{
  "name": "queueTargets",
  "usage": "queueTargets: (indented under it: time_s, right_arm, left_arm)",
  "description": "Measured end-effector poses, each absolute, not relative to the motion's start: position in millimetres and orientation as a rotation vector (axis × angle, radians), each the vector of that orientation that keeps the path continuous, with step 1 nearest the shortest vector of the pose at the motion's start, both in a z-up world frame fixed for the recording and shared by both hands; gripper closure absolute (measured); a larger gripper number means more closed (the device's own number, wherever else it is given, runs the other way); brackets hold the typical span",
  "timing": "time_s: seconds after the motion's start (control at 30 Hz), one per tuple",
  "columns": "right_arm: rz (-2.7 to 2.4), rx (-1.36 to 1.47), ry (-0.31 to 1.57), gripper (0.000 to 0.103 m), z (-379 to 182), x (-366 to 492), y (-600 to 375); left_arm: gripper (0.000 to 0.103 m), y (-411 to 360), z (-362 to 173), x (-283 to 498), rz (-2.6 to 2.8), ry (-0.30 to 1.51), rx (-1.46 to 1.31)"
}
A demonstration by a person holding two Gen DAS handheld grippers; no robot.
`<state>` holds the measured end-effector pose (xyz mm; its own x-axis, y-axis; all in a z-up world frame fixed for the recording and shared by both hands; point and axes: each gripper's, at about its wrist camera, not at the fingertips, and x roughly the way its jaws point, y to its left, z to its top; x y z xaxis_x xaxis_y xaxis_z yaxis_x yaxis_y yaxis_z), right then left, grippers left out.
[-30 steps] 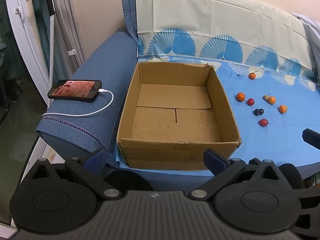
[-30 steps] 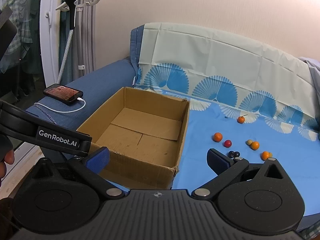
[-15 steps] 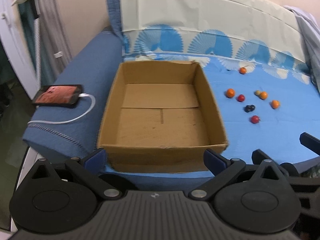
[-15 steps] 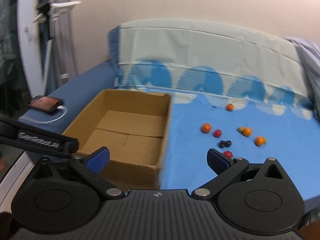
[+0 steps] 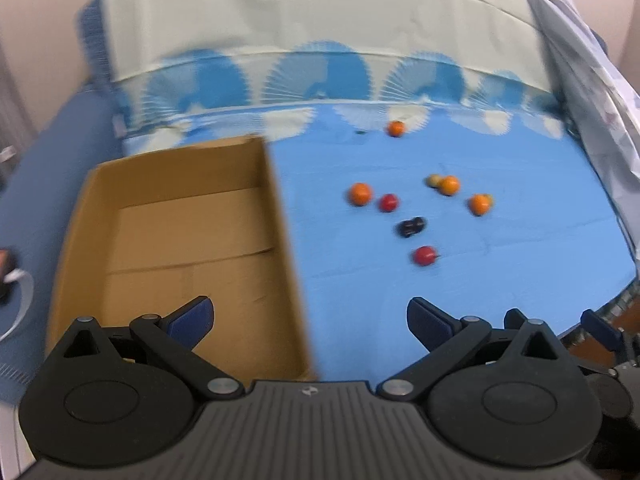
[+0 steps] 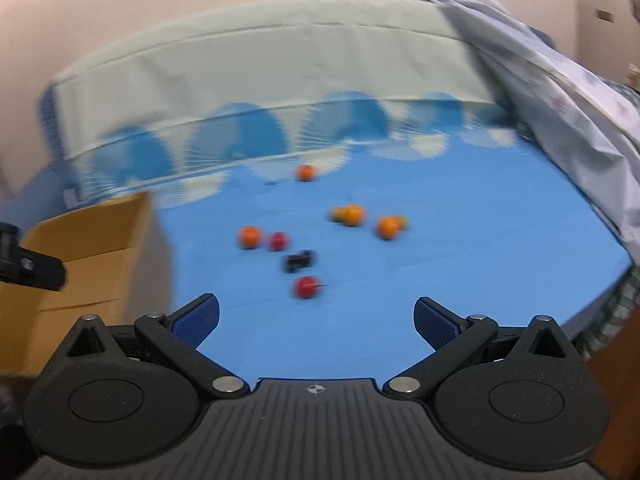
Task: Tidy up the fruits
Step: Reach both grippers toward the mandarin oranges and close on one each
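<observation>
Brown cardboard box [image 5: 180, 240], orange fruits [image 5: 360, 194], red fruits [image 5: 424, 255], blue fan-patterned cloth [image 5: 500, 280]

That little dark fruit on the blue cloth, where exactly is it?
In both wrist views the dark fruit lies on the blue cloth, right of the cardboard box, between two red fruits.

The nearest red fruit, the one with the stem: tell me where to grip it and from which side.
Grip the round body of the red fruit across its middle, coming down from above with the open right claw. Its thin stem lies sideways to the right, so keep the fingers off it.
</observation>
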<state>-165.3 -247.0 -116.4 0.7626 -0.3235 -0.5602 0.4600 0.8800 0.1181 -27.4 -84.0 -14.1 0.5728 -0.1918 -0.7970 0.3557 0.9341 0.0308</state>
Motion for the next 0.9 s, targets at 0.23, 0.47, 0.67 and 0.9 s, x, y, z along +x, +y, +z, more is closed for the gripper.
queueTargets:
  time_s: [0.23, 0.47, 0.67, 0.9]
  right_arm:
    - [-0.579, 0.241, 0.578, 0.000, -174.6, -95.0, -327.3]
    - [-0.638, 0.282, 0.634, 0.000, -236.1, 2.9, -398.5]
    - [-0.658, 0.318, 0.672, 0.000, -271.8, 55.4, -425.8]
    - [-0.679, 0.304, 0.664, 0.000, -288.1, 87.1, -428.5]
  left_arm:
    - [0.000, -173.2, -69.9, 64.9, -0.403, 0.938, 0.204]
    - [0.000, -230.3, -134.3, 171.8, -0.397, 1.001, 0.198]
    - [0.000, -241.6, -179.1, 242.1, -0.315, 1.063, 0.222]
    - [0.000, -235.8, -225.1, 268.2, -0.302, 1.144, 0.266]
